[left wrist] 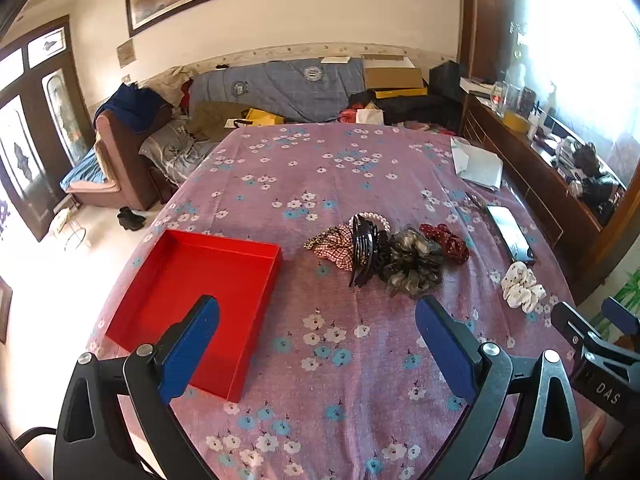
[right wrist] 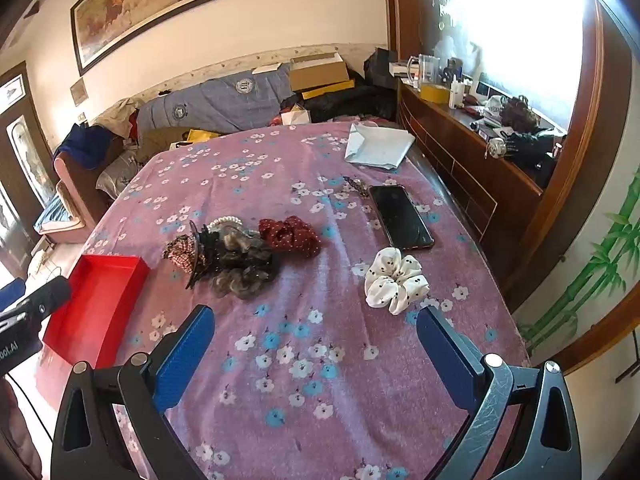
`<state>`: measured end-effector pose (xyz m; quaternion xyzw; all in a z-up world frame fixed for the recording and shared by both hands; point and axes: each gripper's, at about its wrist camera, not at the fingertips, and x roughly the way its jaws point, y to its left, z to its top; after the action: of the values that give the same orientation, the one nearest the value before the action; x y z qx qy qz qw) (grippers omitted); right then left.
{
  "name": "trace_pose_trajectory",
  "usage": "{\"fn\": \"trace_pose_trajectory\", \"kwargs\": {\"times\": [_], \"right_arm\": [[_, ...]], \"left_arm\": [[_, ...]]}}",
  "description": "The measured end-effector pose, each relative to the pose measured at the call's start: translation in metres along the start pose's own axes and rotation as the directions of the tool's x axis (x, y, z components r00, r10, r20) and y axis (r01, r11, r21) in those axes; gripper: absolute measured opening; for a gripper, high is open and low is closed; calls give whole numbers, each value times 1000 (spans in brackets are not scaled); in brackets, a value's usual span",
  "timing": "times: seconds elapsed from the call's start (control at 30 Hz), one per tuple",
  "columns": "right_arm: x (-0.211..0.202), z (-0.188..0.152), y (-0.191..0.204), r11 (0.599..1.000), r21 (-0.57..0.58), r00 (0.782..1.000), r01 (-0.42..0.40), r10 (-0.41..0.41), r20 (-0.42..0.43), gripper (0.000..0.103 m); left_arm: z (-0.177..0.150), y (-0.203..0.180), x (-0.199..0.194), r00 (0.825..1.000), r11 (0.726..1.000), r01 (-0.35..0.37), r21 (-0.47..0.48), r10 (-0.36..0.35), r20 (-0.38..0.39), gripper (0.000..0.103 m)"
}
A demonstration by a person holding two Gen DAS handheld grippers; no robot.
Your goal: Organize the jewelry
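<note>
Tablecloth (left wrist: 344, 360), pink with white and blue flowers, covers the table under both claws. Left claw (left wrist: 316, 344) hovers with its blue pads (left wrist: 192, 352) wide apart, holding nothing. Its left pad overlaps the near part of the red box (left wrist: 224, 280), which lies ahead and to the left of that claw; what shows of the box is bare red floor and low walls, with nothing in it. Ahead and slightly right of the left claw sits the heap: a checked scrunchie (left wrist: 334, 246), a black comb clip (left wrist: 366, 252) with a pearl band (left wrist: 378, 219) behind it, a grey-olive scrunchie (left wrist: 414, 266), and a red dotted scrunchie (left wrist: 446, 240) at the heap's right end. All touch or overlap.

Right claw (right wrist: 314, 350) also hangs over the cloth with its pads spread and empty. From it, the box is far left, the heap ahead-left. White scrunchie (right wrist: 394, 280) lies alone just ahead, close to the right pad (right wrist: 444, 360). Beyond it, a dark phone (right wrist: 400, 216) lies flat, nearly touching it, with a small dark trinket (right wrist: 356, 186) at the phone's far left corner. Farther ahead is a folded pale paper (right wrist: 378, 146).
</note>
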<state>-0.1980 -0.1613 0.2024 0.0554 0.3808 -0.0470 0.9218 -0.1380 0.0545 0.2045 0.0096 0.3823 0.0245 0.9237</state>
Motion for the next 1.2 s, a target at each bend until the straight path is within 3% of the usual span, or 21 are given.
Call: {"fn": "trace_pose_trajectory", "kwargs": {"times": [0.27,0.4,0.63,1.2], "right_arm": [[0,-6,10,1000,-23,1000,0,-1,-21,102],[4,-8,15,999,-40,999,11,-13,-33,102],[5,-8,21,998,-61,999,14,-15,-28,102],[29,-9,14,999,-38,994,-10,6,-111,102]], "left_arm": [[-9,9,2,999,999,3,-51,-5,-33,98],[-11,10,6,998,998,-36,-47,34,-52,98],[-12,12,9,998,998,-24,-50,21,-55,98],[-15,-6,19,996,999,-12,30,15,-89,98]]}}
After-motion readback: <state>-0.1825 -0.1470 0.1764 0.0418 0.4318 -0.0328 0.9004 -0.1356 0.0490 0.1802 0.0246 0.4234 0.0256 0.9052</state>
